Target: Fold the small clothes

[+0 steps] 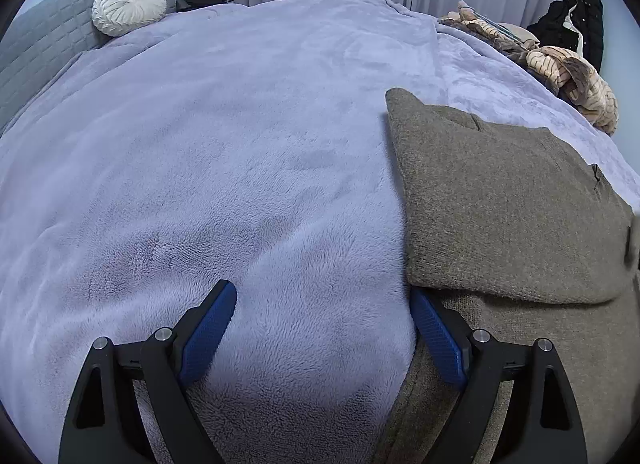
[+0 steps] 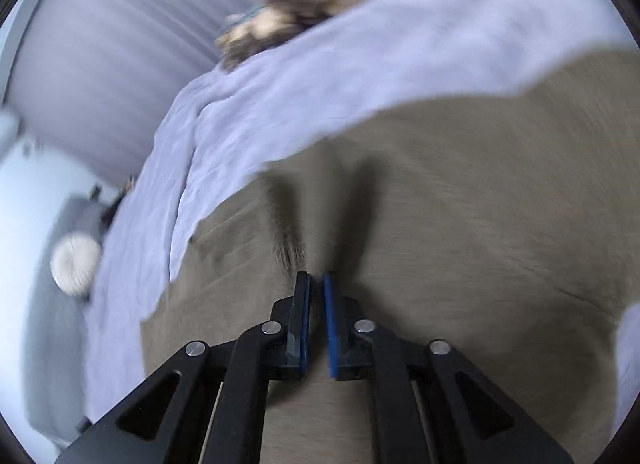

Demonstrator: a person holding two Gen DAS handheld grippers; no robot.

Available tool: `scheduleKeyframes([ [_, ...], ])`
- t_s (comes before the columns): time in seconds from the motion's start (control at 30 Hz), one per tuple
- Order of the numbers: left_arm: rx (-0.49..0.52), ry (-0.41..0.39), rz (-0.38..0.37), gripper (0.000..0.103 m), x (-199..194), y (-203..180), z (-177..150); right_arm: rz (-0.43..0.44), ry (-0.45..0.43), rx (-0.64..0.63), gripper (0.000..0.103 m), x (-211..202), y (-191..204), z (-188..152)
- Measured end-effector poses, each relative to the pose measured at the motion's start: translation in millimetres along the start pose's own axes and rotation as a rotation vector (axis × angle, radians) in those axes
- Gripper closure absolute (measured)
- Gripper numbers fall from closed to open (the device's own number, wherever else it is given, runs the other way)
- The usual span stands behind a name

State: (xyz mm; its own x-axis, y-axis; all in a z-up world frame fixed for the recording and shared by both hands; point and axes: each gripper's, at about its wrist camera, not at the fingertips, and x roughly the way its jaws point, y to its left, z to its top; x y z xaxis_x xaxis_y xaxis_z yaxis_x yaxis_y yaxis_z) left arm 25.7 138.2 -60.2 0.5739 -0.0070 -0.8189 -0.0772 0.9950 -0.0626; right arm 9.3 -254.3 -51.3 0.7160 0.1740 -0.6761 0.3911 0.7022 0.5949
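Brown sweater [image 1: 512,208] edge beside spread left gripper [image 1: 324,304], bare blanket [image 1: 224,168] leftward

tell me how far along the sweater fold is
Done: the brown sweater lies on the lilac blanket with one layer already folded over.
In hand: nothing is gripped. The left gripper is open at the sweater's edge; the right gripper is nearly shut above the knit, nothing between its pads.
Left: the remaining folds, and the striped clothes heaped at the far edge look unfolded.
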Motion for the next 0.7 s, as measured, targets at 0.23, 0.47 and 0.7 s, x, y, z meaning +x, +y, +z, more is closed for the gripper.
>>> scheduleKeyframes([
  [0.23,-0.073,-0.023,-0.12,0.014,-36.3,19.2,19.4,0.15,0.047,0.039,0.041,-15.9,-23.0,-8.8],
  [0.47,-0.061,0.126,-0.201,0.03,10.2,-15.3,62.1,0.082,0.099,-0.021,0.093,20.7,12.0,3.0],
  [0.7,0.1,0.088,-0.179,0.07,16.5,-34.9,56.8,-0.015,0.107,-0.119,0.095,-0.6,-1.4,-5.0],
])
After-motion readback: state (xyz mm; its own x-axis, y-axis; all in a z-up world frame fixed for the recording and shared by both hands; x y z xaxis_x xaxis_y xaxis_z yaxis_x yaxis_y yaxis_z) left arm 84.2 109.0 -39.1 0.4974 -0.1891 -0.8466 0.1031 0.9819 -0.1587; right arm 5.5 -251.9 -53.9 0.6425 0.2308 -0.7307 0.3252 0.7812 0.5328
